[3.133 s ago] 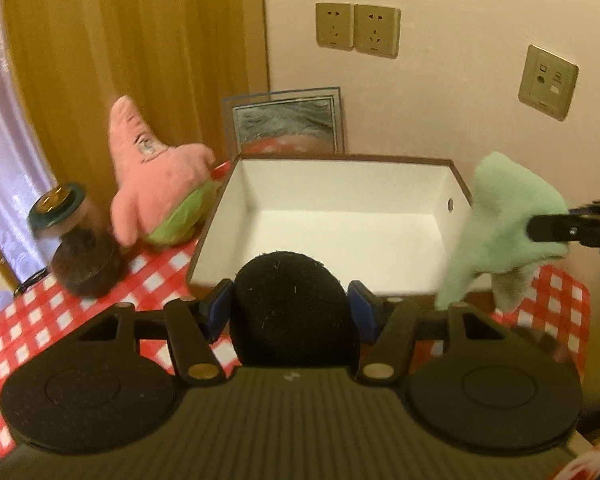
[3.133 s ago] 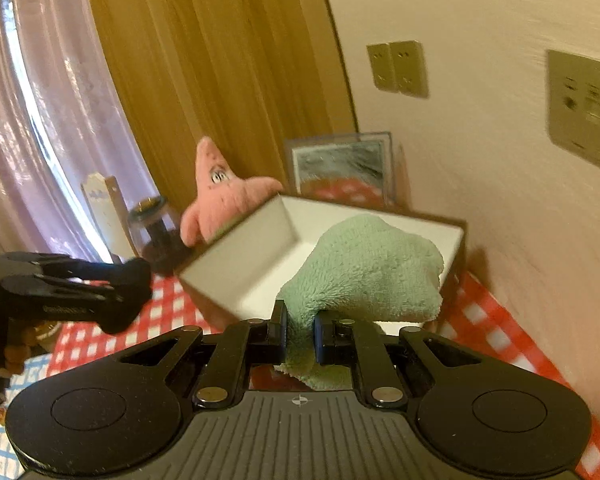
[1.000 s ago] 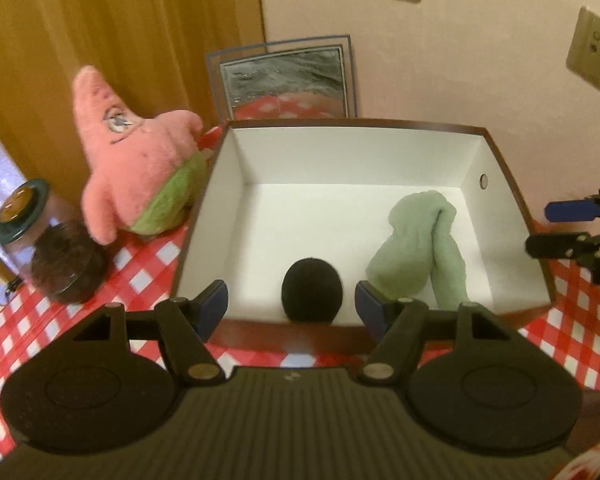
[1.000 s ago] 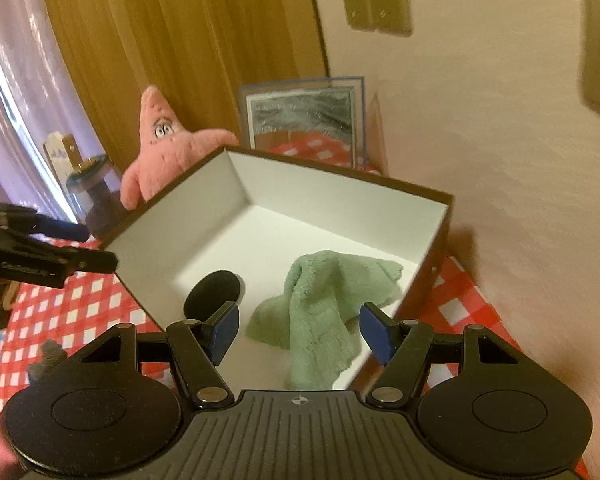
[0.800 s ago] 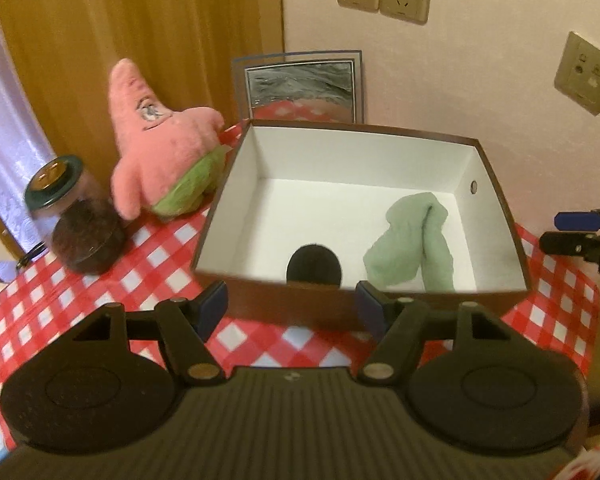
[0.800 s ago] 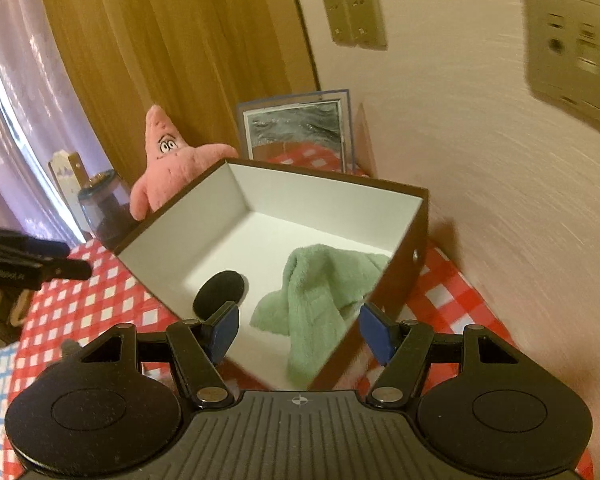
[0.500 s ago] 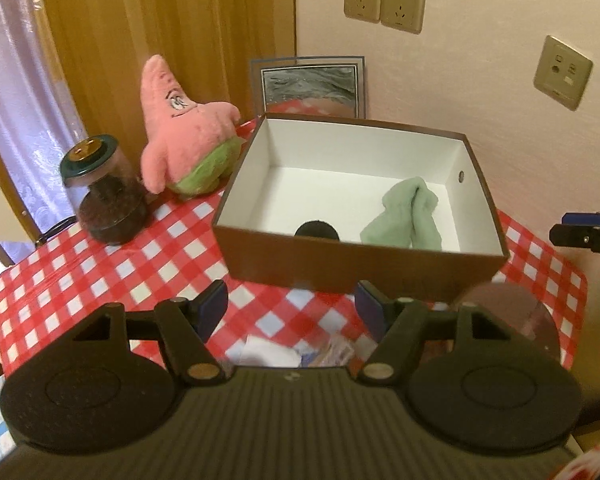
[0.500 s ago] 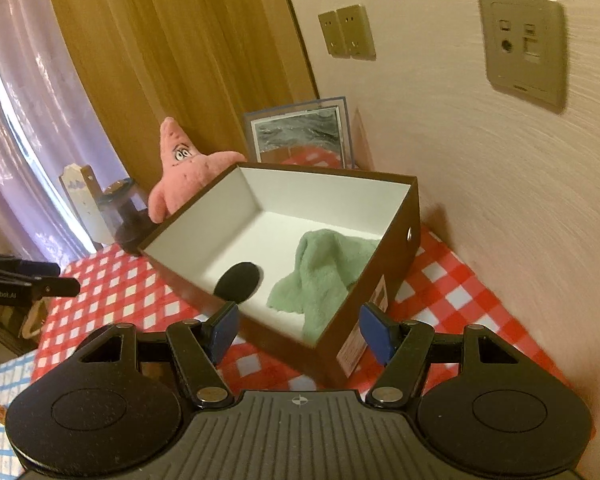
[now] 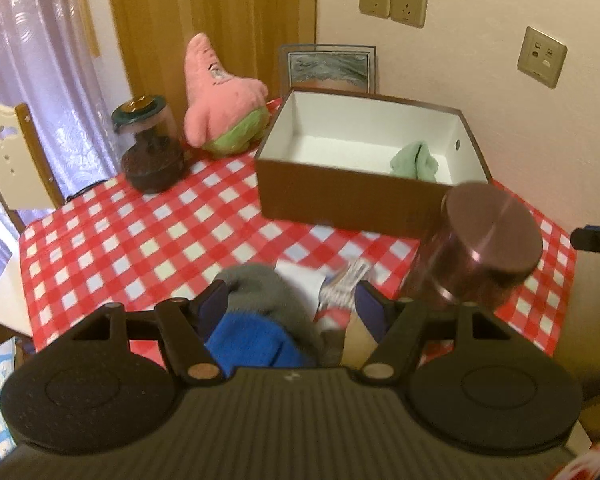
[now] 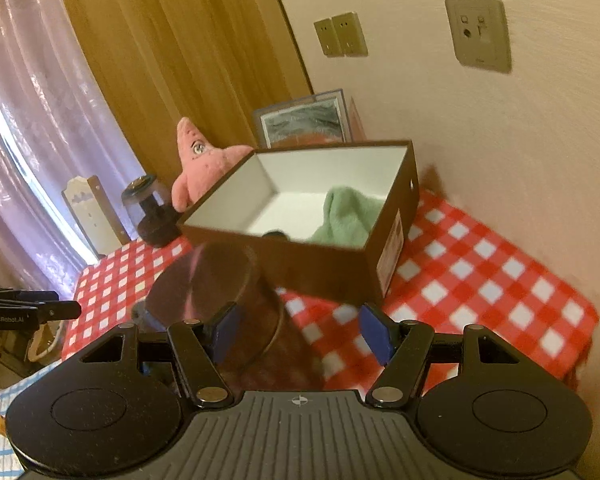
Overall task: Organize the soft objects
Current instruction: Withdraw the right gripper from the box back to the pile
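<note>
The brown box (image 9: 340, 200) with white inside stands at the back of the checked table; a green cloth (image 9: 414, 162) lies in its right part. In the right wrist view the box (image 10: 320, 268) holds that green cloth (image 10: 348, 216) and a black soft piece (image 10: 274, 234), which barely shows. A pink starfish plush (image 9: 220, 96) leans left of the box. A grey and blue soft thing (image 9: 260, 320) lies under my open left gripper (image 9: 292, 306), between its fingers, untouched by the pads. My right gripper (image 10: 300, 332) is open and empty, back from the box.
A copper-coloured tin (image 9: 484, 240) stands in front of the box's right corner, close to my right gripper's left finger (image 10: 224, 328). Paper packets (image 9: 340, 284) lie near it. A lidded jar (image 9: 150, 148) stands left of the plush, a framed picture (image 9: 330, 68) behind the box, a chair (image 9: 12, 156) at far left.
Both grippers let go of the black piece and green cloth into the box, then drew back from it. The tin and the grey-blue soft thing have come into view.
</note>
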{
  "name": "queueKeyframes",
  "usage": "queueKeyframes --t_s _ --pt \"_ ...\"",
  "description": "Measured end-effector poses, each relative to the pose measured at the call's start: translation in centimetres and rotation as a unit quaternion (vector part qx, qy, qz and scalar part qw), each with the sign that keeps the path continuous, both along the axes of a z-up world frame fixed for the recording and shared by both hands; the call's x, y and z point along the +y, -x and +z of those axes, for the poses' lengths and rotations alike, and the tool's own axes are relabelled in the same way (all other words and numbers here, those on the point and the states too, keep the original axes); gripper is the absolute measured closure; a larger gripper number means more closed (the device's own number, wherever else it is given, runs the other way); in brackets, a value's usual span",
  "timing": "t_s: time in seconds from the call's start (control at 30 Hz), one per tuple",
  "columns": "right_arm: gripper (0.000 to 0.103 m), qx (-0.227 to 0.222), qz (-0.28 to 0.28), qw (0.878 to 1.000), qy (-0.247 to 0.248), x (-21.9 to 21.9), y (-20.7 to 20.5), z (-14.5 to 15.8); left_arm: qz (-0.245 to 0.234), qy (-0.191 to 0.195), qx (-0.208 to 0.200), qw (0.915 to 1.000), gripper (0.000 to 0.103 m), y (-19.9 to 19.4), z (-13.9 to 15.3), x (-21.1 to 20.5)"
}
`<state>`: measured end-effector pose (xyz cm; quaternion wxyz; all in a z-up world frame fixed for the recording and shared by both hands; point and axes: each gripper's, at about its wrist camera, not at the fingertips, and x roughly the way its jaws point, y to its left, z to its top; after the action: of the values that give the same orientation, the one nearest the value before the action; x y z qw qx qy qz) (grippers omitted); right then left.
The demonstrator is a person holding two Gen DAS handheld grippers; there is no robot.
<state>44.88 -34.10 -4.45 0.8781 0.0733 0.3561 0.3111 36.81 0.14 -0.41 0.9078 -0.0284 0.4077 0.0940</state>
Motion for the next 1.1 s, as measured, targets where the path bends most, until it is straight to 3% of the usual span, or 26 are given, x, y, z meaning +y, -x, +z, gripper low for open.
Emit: queueKeyframes --t_s 0.57,1.1 --pt "0.036 0.038 -0.010 0.999 0.009 4.6 11.5 -2.5 0.010 0.013 0.006 0.9998 0.035 9.8 -1.7 4.3" --pt "0.036 0.063 0.027 0.997 0.040 11.7 15.9 -6.4 0.015 0.025 0.032 0.9991 0.036 14.1 -4.9 6.6"
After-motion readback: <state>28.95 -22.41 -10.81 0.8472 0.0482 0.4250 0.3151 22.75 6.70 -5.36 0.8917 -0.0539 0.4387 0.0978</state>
